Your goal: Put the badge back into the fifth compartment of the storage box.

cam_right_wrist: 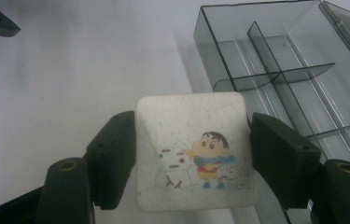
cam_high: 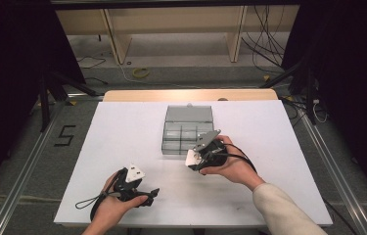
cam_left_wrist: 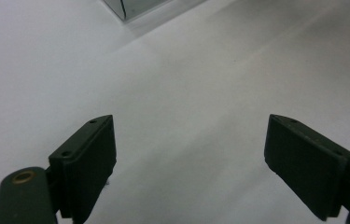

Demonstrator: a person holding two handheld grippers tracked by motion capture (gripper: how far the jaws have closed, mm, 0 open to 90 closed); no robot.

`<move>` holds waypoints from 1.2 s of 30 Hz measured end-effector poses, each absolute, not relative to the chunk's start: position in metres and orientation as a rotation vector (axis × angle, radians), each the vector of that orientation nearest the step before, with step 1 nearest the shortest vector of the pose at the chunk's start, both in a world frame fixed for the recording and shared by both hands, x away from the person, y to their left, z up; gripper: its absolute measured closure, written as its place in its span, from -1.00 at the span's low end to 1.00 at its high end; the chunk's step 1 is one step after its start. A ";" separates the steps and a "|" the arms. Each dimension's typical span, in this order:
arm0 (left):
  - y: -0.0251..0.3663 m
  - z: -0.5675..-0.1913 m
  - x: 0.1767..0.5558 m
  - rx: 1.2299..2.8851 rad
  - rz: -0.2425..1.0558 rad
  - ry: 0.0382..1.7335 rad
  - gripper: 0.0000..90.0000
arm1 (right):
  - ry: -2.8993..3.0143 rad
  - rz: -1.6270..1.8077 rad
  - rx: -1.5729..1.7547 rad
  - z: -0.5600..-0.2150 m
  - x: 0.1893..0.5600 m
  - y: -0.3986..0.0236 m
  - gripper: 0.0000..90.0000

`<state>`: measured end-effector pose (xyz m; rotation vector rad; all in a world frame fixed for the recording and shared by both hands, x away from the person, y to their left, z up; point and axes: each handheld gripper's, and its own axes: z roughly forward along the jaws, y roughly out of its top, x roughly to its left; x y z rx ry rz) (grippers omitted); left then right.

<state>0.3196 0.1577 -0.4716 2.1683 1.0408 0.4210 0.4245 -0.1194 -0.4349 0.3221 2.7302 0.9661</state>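
Right gripper (cam_high: 196,157) hangs from above at the near edge of the divided box (cam_high: 187,128), left gripper (cam_left_wrist: 189,158) gapes idle over bare table (cam_left_wrist: 200,74), and close up the right jaws clamp the cartoon block (cam_right_wrist: 193,151), seemingly not yet binned

Up top, the high view looks forward and down over the whole white bench (cam_high: 122,147), far back, both hands coming in from the bottom edge. The left gripper view rides low, skimming bare bench just past the left tongs (cam_left_wrist: 189,154), with a corner of the clear divided box (cam_left_wrist: 130,7) far ahead. The right gripper view sits close behind the right tongs (cam_right_wrist: 191,158), that same box (cam_right_wrist: 284,60) just beyond them.
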 end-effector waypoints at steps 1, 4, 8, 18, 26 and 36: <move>0.158 -0.472 0.320 2.168 0.421 1.041 -0.64 | 2.730 0.966 0.318 -0.434 0.425 -0.119 -0.25; 0.158 -0.472 0.320 2.168 0.421 1.041 -0.64 | 2.723 0.969 0.318 -0.433 0.426 -0.118 -0.25; 0.158 -0.472 0.320 2.167 0.419 1.042 -0.64 | 2.716 0.976 0.321 -0.431 0.429 -0.117 -0.25; 0.157 -0.472 0.320 2.167 0.418 1.042 -0.64 | 2.708 0.974 0.328 -0.429 0.433 -0.116 -0.25; 0.156 -0.472 0.320 2.166 0.415 1.041 -0.64 | 2.697 0.970 0.334 -0.428 0.435 -0.117 -0.25; 0.154 -0.472 0.321 2.166 0.412 1.035 -0.64 | 2.683 0.956 0.353 -0.422 0.444 -0.115 -0.25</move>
